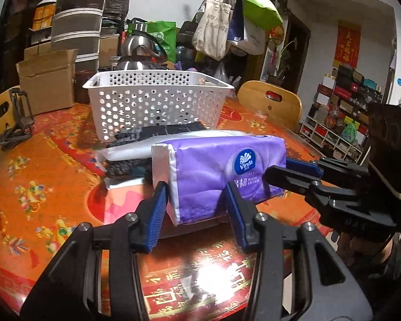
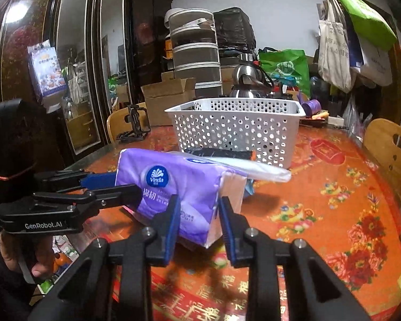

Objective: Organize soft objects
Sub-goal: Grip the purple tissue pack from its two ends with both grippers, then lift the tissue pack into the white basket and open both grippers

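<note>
Gripping the purple tissue pack (image 1: 214, 176) at opposite ends, left gripper (image 1: 193, 208) and right gripper (image 2: 199, 219) both clamp it, frame centre, lifted above the table (image 1: 53, 187). Likely light, squashy, slick wrap; ends hold best. Right view alone shows the mirrored cabinet (image 2: 74, 67), upper left; left view the pink pack (image 1: 125, 200) underneath. White basket (image 1: 157, 101) behind.

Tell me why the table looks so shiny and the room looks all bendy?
Left wrist view: a lamp glares white off the glossy red patterned tablecloth, washing out its writing; black corners and curving walls come from the fisheye lens. Right wrist view: same bending, the dark mirrored wardrobe bows; the purple plastic tissue pack stays sharp, while the near black gripper arms look slightly soft.
</note>
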`<act>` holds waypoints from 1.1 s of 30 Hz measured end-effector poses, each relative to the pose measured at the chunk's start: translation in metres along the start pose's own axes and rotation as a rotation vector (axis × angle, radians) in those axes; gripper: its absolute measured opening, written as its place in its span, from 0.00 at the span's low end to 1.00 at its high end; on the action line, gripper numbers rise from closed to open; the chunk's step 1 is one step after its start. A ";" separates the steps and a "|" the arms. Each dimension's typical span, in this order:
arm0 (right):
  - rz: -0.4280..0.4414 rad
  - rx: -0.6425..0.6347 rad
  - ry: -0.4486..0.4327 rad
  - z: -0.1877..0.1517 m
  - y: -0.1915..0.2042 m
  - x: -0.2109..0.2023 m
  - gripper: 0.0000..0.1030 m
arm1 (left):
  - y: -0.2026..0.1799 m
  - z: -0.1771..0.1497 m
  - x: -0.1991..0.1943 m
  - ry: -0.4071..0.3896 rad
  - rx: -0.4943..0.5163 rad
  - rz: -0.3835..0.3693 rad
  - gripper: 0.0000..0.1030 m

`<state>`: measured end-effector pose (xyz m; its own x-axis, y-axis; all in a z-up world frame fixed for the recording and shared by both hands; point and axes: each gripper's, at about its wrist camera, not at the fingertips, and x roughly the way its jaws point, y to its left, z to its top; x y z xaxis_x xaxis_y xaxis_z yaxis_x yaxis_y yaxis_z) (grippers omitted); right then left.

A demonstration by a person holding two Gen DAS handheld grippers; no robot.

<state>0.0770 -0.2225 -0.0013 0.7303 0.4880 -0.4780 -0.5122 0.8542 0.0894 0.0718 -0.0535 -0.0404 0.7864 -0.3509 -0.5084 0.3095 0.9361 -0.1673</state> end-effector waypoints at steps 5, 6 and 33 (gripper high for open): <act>-0.013 -0.021 -0.006 0.011 0.012 0.002 0.27 | 0.008 0.008 -0.011 -0.003 -0.005 0.021 0.40; -0.018 -0.029 -0.009 0.014 0.014 0.001 0.27 | 0.011 0.010 -0.013 -0.006 -0.009 0.019 0.40; -0.100 -0.058 -0.113 0.185 -0.014 0.022 0.27 | 0.039 0.188 -0.015 -0.094 0.025 0.002 0.41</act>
<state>0.1842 -0.1908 0.1486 0.8237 0.4205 -0.3803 -0.4568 0.8896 -0.0057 0.1726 -0.0169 0.1199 0.8335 -0.3511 -0.4267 0.3202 0.9362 -0.1448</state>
